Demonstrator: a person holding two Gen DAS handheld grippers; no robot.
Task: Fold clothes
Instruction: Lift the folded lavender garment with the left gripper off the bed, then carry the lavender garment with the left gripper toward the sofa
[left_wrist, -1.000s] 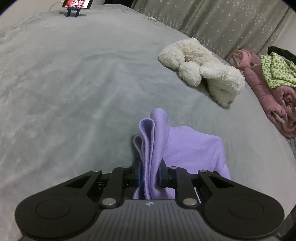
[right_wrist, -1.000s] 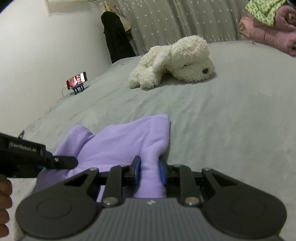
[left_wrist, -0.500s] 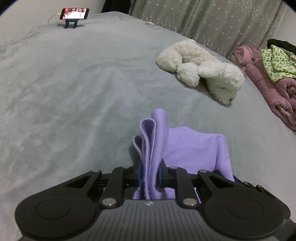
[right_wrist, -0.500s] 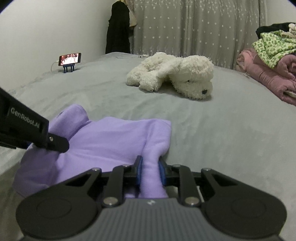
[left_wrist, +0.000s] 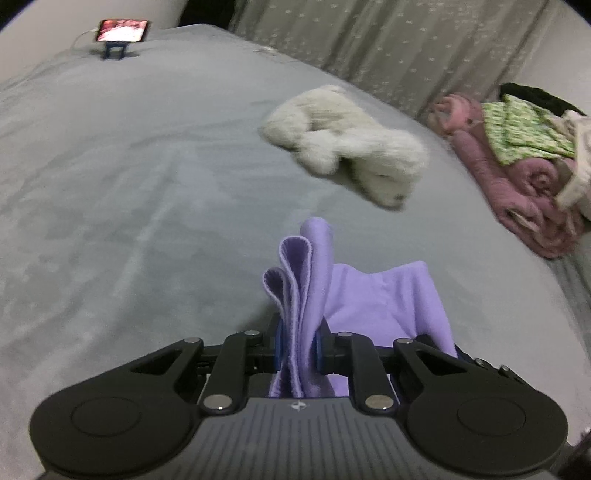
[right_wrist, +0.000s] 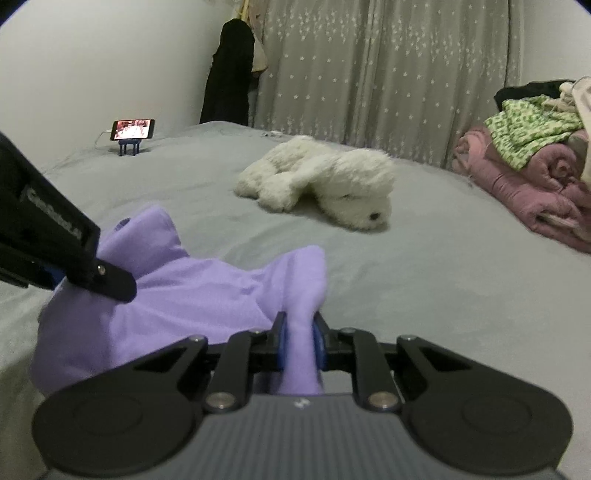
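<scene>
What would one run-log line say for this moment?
task: fold clothes | left gripper: shut on purple garment | right gripper: jaws just closing, shut on purple garment | surface: grey bed

Illumination is dim and even in both wrist views, with a grey, slightly noisy cast and no visible lamp; the only bright source is the lit screen of a small phone on a blue stand (right_wrist: 133, 129), which glows pinkish and overexposed. Shadows are soft and faint. Fisheye distortion bows the grey plush bedspread (left_wrist: 147, 177) and darkens the frame corners. Motion blur smears the white fluffy stuffed dog (left_wrist: 347, 144) and the pink rolled blanket pile (left_wrist: 517, 177); the right view is somewhat sharper.
</scene>
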